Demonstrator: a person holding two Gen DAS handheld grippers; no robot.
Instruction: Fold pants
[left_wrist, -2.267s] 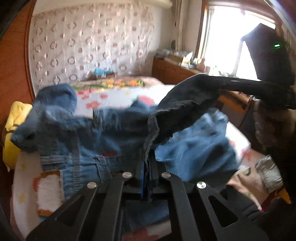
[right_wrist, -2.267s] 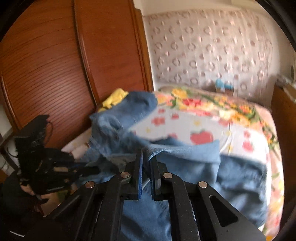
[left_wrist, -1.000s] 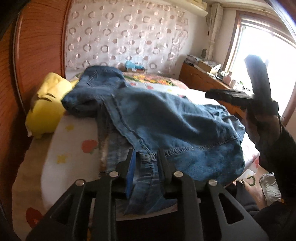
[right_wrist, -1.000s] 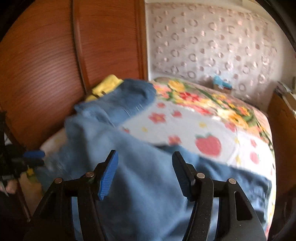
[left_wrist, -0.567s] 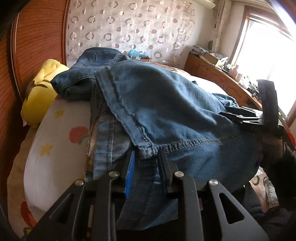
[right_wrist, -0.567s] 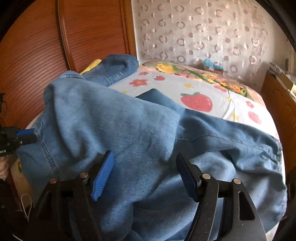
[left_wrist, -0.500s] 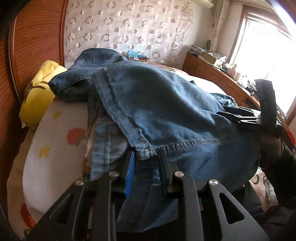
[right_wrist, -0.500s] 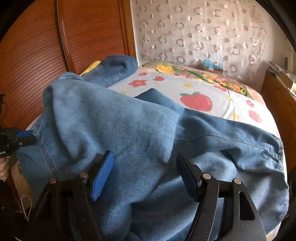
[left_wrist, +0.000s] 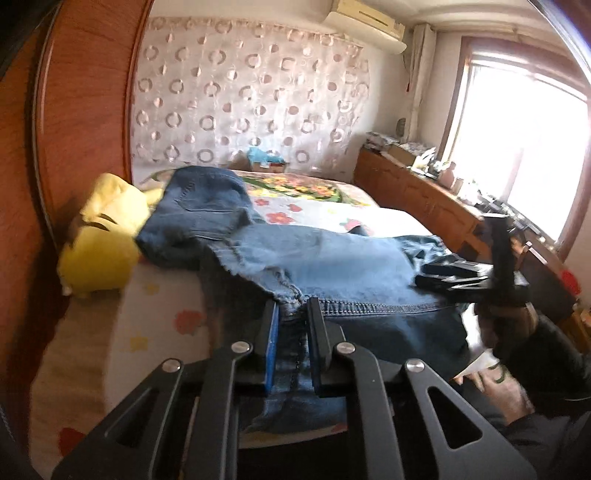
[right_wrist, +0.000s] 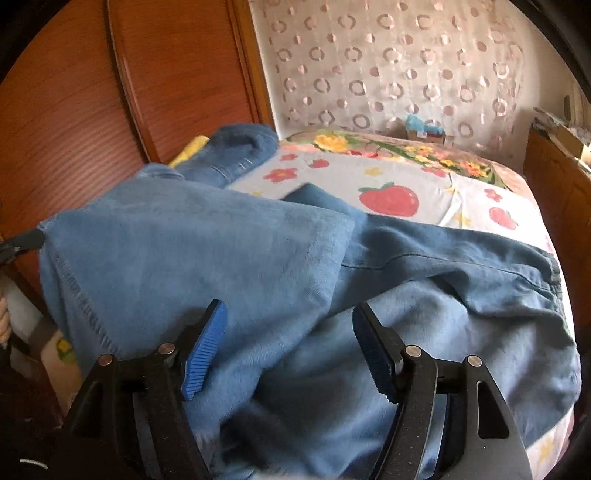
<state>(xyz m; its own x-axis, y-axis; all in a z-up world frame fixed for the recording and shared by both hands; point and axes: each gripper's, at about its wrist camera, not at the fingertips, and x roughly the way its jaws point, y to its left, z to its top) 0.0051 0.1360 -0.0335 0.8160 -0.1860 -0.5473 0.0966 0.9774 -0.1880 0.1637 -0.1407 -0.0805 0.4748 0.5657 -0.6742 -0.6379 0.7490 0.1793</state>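
Note:
Blue denim pants (left_wrist: 332, 266) lie spread across the bed's near end, one leg folded over the other. My left gripper (left_wrist: 291, 314) is shut on the pants' stitched hem at the near edge. In the right wrist view the pants (right_wrist: 229, 251) fill the foreground. My right gripper (right_wrist: 288, 336) is open and empty, its jaws wide apart just above the denim. It also shows in the left wrist view (left_wrist: 439, 277) at the pants' right end.
The bed has a white sheet with strawberries and flowers (right_wrist: 391, 199). A yellow plush pillow (left_wrist: 99, 236) lies at the left by the wooden wardrobe (right_wrist: 110, 92). A wooden cabinet (left_wrist: 424, 195) runs under the window on the right.
My left gripper has pulled the hem toward the near edge, flattening the folded leg. My right gripper stays open and has shifted slightly over the denim.

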